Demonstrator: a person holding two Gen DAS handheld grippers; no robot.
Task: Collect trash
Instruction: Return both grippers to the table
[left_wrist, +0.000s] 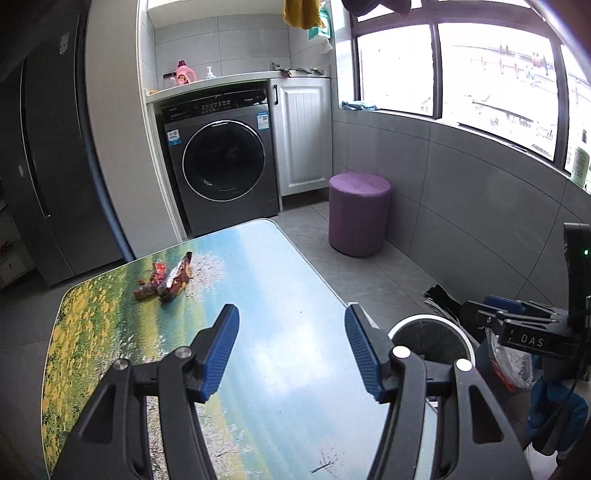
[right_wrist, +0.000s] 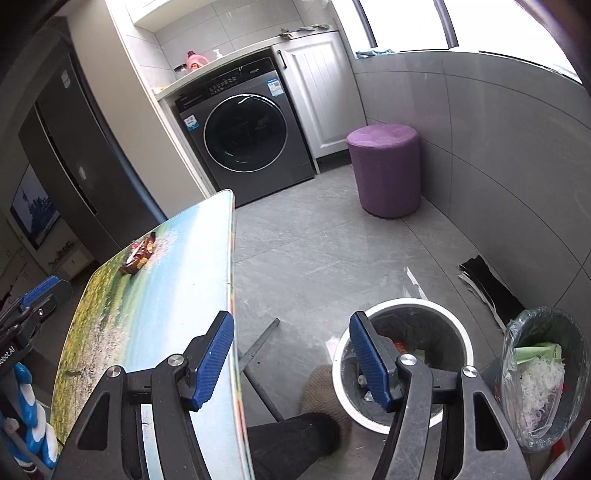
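A crumpled red and brown snack wrapper (left_wrist: 166, 278) lies on the far left part of the landscape-printed table (left_wrist: 258, 295); the right wrist view shows the wrapper (right_wrist: 138, 254) near the table's (right_wrist: 155, 314) far end. My left gripper (left_wrist: 291, 350) hangs open over the table, well short of the wrapper, nothing between its blue pads. My right gripper (right_wrist: 291, 358) is open and empty, held above the table's right edge and the white round bin (right_wrist: 402, 362), which holds scraps of trash. The right gripper (left_wrist: 524, 325) also shows at the right of the left wrist view, above the bin (left_wrist: 432, 332).
A second bin (right_wrist: 543, 373) lined with a clear bag stands right of the white one. A purple stool (right_wrist: 384, 170), a washing machine (right_wrist: 243, 140) and a white cabinet stand at the back. Dark mats (right_wrist: 487, 288) lie by the wall. A person's foot (right_wrist: 317, 406) is beside the bin.
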